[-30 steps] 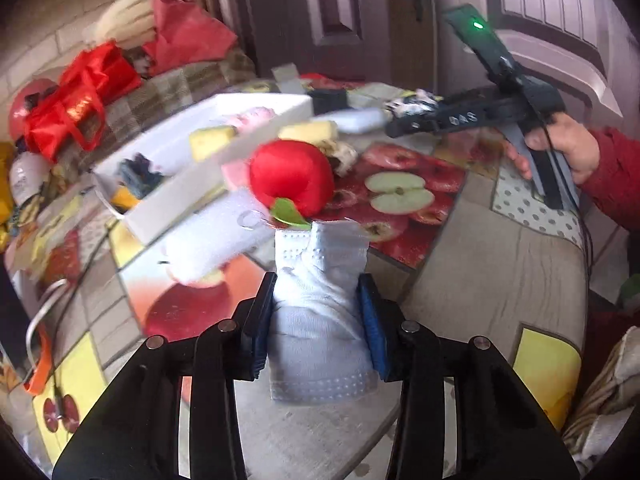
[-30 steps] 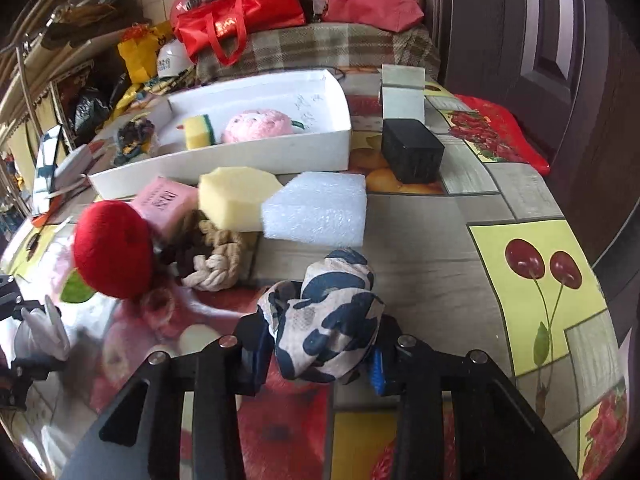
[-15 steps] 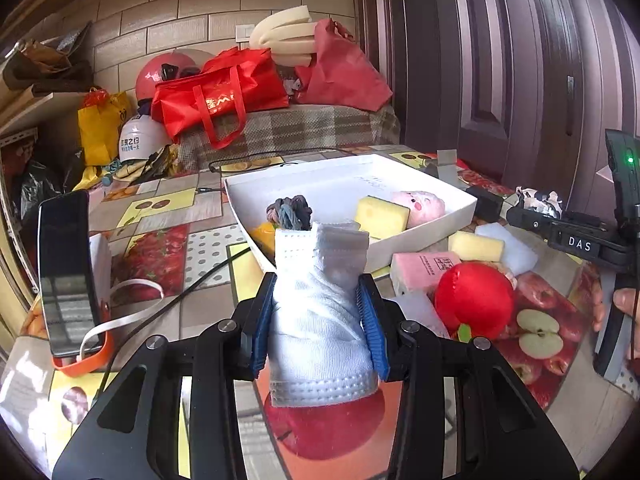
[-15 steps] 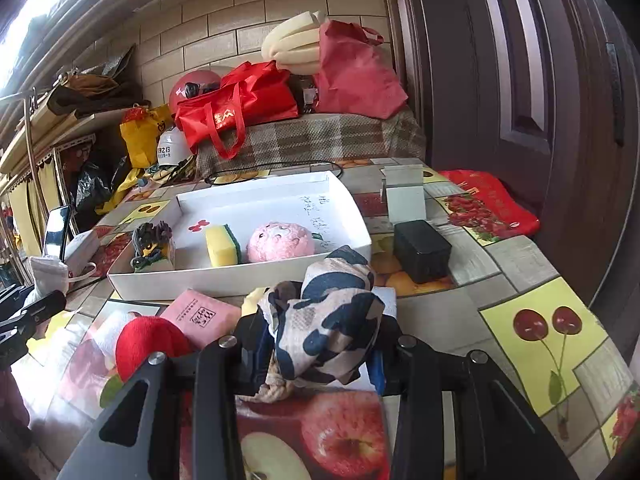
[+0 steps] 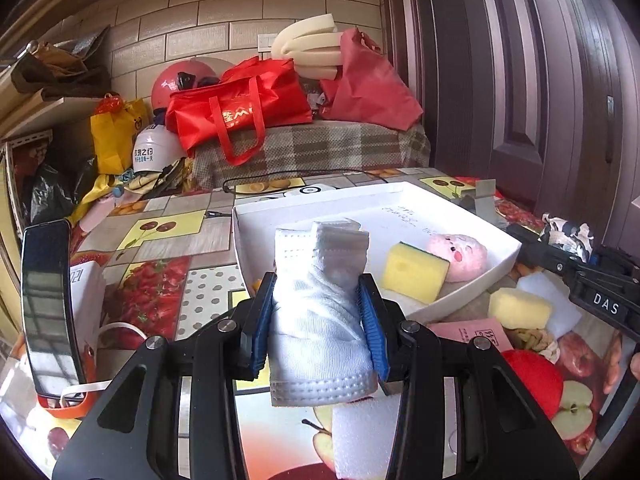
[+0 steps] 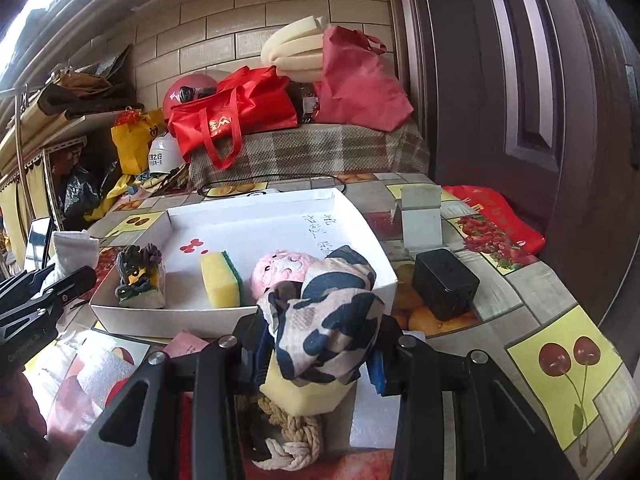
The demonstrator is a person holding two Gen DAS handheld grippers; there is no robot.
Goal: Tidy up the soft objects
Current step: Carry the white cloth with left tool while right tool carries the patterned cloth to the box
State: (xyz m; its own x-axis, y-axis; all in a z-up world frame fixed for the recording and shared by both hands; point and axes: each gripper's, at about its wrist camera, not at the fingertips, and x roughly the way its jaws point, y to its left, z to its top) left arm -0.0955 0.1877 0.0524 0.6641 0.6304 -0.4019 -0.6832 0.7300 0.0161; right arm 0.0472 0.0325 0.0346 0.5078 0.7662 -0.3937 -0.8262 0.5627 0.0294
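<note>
While my left gripper squeezes a folded white face mask in front of the white tray, my right gripper clamps a crumpled black-and-white patterned cloth at the tray's near wall. Inside sit a yellow sponge and a pink plush; a red ball lies outside on the tablecloth.

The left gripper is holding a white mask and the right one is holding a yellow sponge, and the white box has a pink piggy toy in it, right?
Not quite. The right gripper holds a cow-patterned cloth, as the right wrist view shows. The yellow sponge is in the white box.
</note>
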